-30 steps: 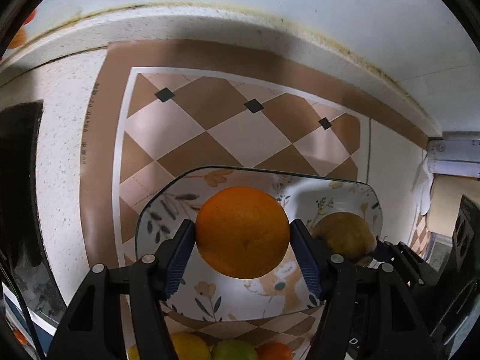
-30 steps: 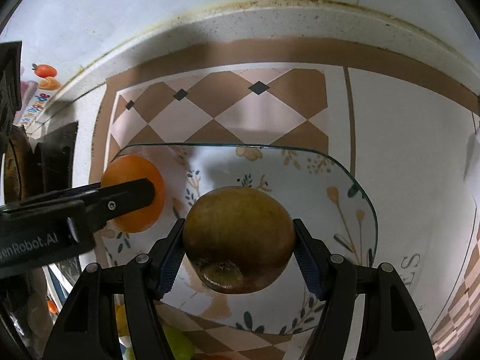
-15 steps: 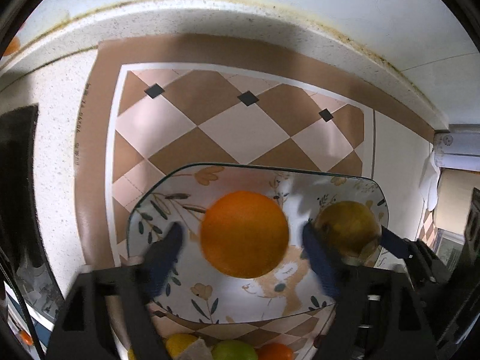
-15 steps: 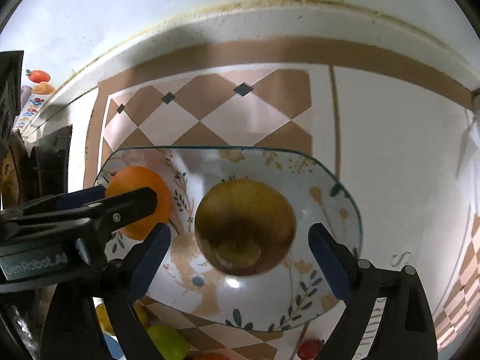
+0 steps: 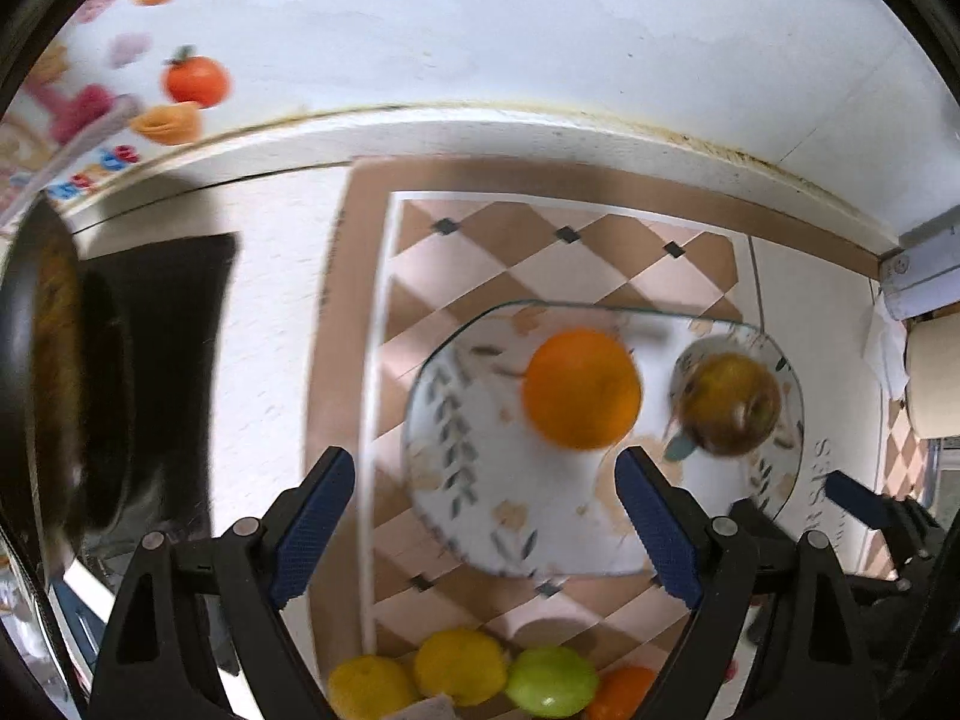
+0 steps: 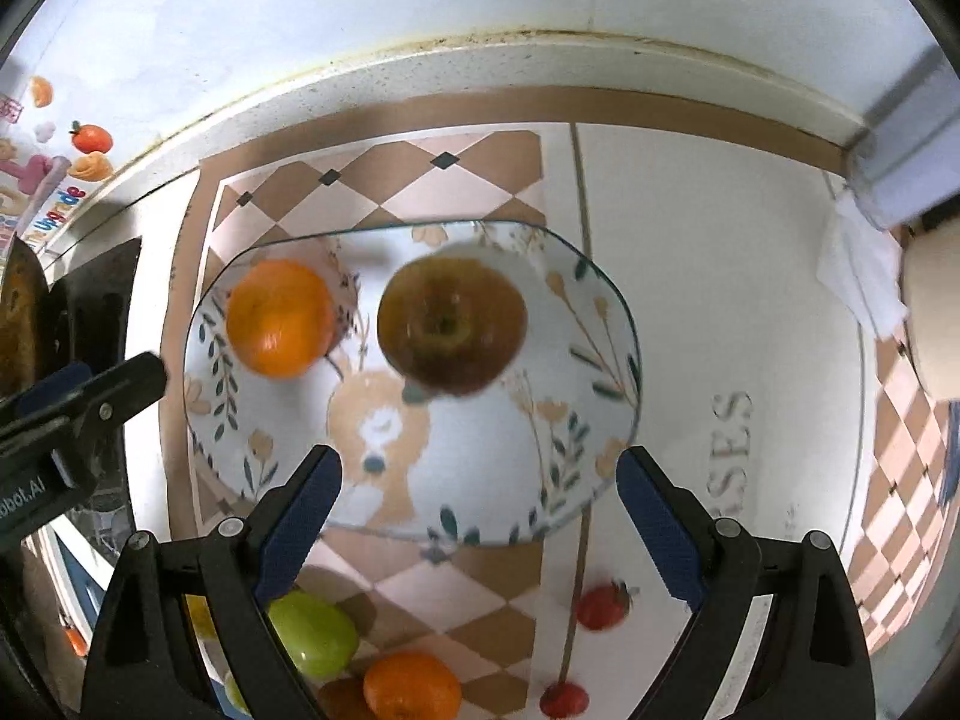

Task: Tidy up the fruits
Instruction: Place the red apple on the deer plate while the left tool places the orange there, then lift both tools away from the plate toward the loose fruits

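An orange (image 5: 581, 387) (image 6: 279, 317) and a brown-green apple (image 5: 731, 405) (image 6: 453, 324) lie side by side on a floral glass plate (image 5: 456, 516) (image 6: 510, 498). My left gripper (image 5: 483, 531) is open and empty, held back from the plate's near left. My right gripper (image 6: 480, 516) is open and empty above the plate's near edge. More loose fruit lies in front of the plate: two yellow fruits (image 5: 414, 675), a green fruit (image 5: 551, 681) (image 6: 312, 633), a small orange (image 6: 411, 684) and small red fruits (image 6: 603, 605).
The plate rests on a checkered brown mat (image 5: 540, 252) on a white speckled counter (image 6: 708, 276). A dark pan (image 5: 54, 378) on a black hob stands at the left. A white wall runs along the back. White paper (image 6: 864, 264) lies at the right.
Both grippers opened and let go of the orange and the apple, which now rest on the plate. Both grippers drew back and up, so more counter and loose fruit show.
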`<state>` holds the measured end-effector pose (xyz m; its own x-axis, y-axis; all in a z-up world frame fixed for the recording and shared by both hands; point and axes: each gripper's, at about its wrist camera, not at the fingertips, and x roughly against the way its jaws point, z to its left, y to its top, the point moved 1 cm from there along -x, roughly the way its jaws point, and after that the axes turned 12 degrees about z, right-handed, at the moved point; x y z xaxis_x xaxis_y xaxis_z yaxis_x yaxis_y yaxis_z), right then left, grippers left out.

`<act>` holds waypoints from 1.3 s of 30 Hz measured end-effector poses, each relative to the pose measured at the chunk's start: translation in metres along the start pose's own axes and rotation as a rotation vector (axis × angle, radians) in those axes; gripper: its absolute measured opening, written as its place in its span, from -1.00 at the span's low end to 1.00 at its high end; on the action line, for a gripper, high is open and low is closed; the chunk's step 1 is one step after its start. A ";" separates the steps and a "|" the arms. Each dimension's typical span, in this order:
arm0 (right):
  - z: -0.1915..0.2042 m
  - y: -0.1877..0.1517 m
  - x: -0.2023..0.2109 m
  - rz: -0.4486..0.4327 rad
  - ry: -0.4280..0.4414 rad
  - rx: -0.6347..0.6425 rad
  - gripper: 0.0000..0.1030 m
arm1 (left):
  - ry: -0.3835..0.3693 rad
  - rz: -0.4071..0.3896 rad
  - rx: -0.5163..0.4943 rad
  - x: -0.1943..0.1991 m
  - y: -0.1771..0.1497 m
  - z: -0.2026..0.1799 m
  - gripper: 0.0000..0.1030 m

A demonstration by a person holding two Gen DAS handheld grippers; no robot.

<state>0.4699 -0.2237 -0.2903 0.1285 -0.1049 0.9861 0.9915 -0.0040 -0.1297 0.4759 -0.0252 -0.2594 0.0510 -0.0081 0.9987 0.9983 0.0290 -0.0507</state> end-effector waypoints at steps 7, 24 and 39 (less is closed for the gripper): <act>0.003 -0.053 0.035 -0.091 -0.036 -0.008 0.85 | 0.048 -0.096 -0.002 0.024 -0.052 0.011 0.73; 0.023 -0.180 0.137 -0.349 -0.055 0.011 0.85 | 0.016 -0.340 -0.041 0.116 -0.176 0.010 0.73; 0.024 -0.250 0.180 -0.456 -0.043 0.009 0.85 | 0.010 -0.469 -0.034 0.158 -0.239 0.009 0.73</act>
<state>0.2451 -0.2177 -0.0781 -0.3211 -0.0533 0.9455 0.9470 -0.0318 0.3198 0.2453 -0.0241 -0.0894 -0.4055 -0.0224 0.9138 0.9141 -0.0130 0.4053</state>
